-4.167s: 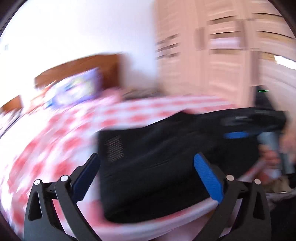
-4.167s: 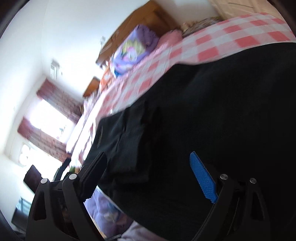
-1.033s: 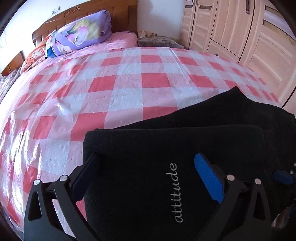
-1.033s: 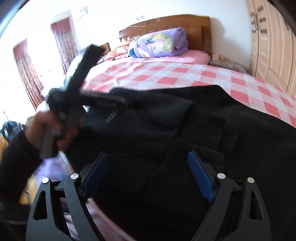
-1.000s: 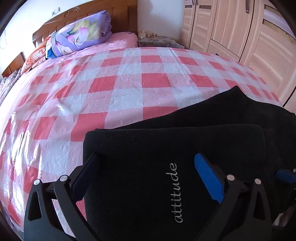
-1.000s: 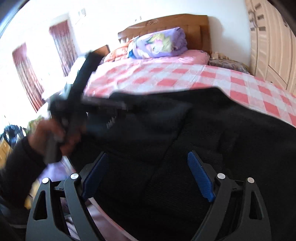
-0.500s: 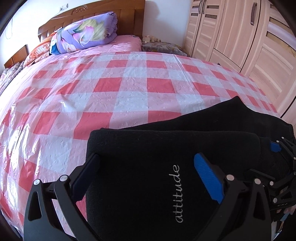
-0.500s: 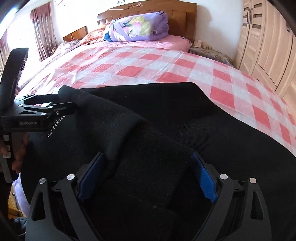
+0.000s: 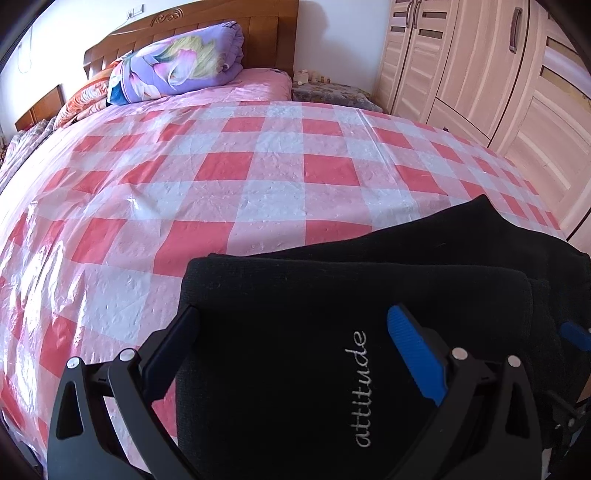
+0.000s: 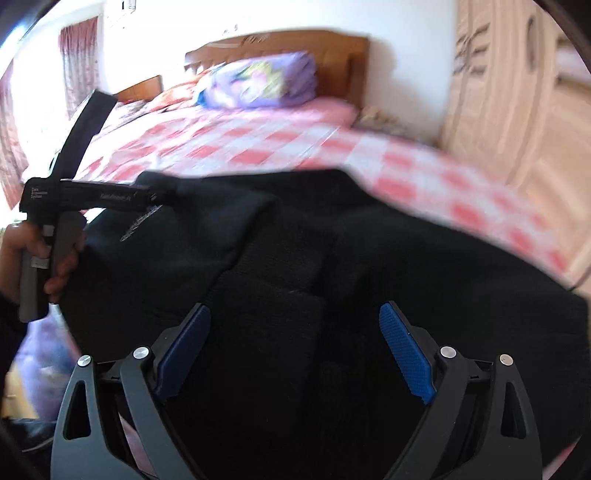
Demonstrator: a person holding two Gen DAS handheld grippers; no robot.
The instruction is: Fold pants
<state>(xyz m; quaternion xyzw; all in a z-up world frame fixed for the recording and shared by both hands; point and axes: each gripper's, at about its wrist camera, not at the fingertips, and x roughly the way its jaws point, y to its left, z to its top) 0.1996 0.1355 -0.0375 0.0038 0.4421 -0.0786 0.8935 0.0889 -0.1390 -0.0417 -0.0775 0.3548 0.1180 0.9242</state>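
Observation:
The black pants (image 9: 332, 295) lie folded in layers at the near edge of the bed, with white "attitude" lettering on top. My left gripper (image 9: 291, 332) is open and empty, just above the top fold. In the right wrist view the pants (image 10: 369, 251) fill the foreground. My right gripper (image 10: 295, 332) is open and empty above them. The left gripper (image 10: 110, 195) shows there at the left, held in a hand, its tip over the lettered fold.
The bed has a pink and white checked cover (image 9: 221, 166). A rolled purple floral quilt (image 9: 177, 74) lies against the wooden headboard (image 9: 207, 22). Light wooden wardrobes (image 9: 480, 74) stand along the right side of the bed.
The right gripper has pulled back and swung, and its view is blurred. The left gripper has stayed over the lettered fold. The pants have not visibly shifted.

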